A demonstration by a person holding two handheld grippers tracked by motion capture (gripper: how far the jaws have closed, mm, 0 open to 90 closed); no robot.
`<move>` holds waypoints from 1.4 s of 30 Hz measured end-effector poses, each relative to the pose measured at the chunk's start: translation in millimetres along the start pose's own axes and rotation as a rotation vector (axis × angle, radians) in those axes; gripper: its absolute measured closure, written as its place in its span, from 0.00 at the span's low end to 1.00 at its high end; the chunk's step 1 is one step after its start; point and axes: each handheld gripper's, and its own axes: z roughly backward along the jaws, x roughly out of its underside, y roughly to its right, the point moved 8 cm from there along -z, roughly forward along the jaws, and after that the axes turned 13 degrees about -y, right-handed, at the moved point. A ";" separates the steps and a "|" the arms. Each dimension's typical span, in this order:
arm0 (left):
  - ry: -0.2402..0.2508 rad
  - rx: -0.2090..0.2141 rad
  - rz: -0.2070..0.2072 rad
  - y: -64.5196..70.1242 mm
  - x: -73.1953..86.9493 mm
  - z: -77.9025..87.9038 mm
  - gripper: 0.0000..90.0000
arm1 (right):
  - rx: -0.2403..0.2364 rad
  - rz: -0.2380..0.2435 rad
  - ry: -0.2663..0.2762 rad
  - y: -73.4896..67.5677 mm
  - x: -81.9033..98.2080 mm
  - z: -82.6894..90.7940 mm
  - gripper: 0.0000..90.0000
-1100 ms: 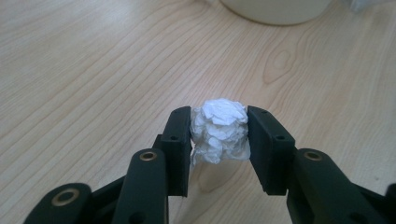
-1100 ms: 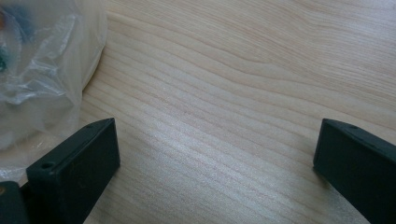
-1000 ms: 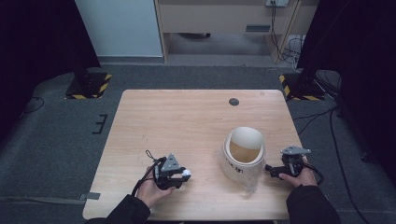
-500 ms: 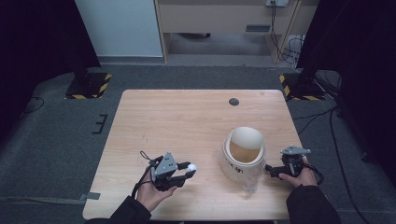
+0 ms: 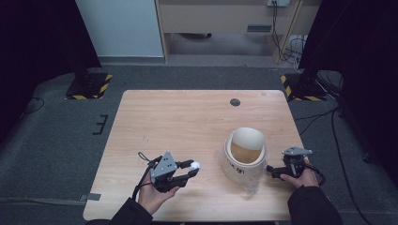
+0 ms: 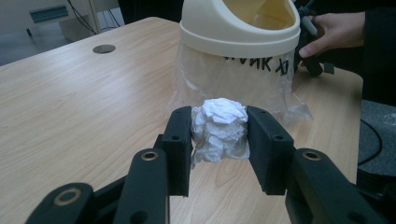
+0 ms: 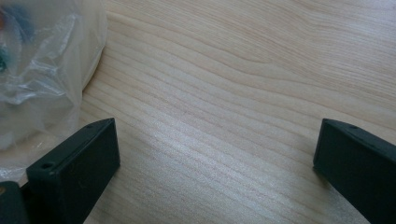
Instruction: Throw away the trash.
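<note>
the left tool (image 6: 219, 133) pinches a crumpled white paper ball (image 6: 219, 128), light, soft and squashable, best held gently across its middle, while the right tool (image 7: 215, 163) rests spread on the table (image 5: 187, 117).

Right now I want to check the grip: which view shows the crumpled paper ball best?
The left gripper view: the crumpled paper ball sits close up, pressed between the left gripper's fingers. The high view shows it as a small white speck at that gripper's tip.
</note>
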 end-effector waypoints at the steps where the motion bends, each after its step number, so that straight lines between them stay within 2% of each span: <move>1: 0.005 0.000 0.002 0.3 -0.9 0.2 0.69 | 0.000 0.001 0.000 0.0 0.0 0.0 0.01; 7: 0.047 0.001 0.000 4.9 -13.9 2.2 0.69 | 0.001 0.002 0.001 0.1 0.0 -0.1 0.01; 19: 0.083 0.037 -0.038 20.2 -42.3 -3.4 0.69 | 0.001 0.002 0.001 0.2 0.0 -0.1 0.01; 32: 0.114 0.089 -0.084 44.4 -76.4 -28.8 0.71 | 0.001 0.000 0.003 0.0 -0.2 -0.1 0.01; 42: 0.119 0.101 -0.086 49.3 -87.8 -42.2 0.71 | 0.000 -0.001 0.002 -0.1 -0.2 -0.1 0.01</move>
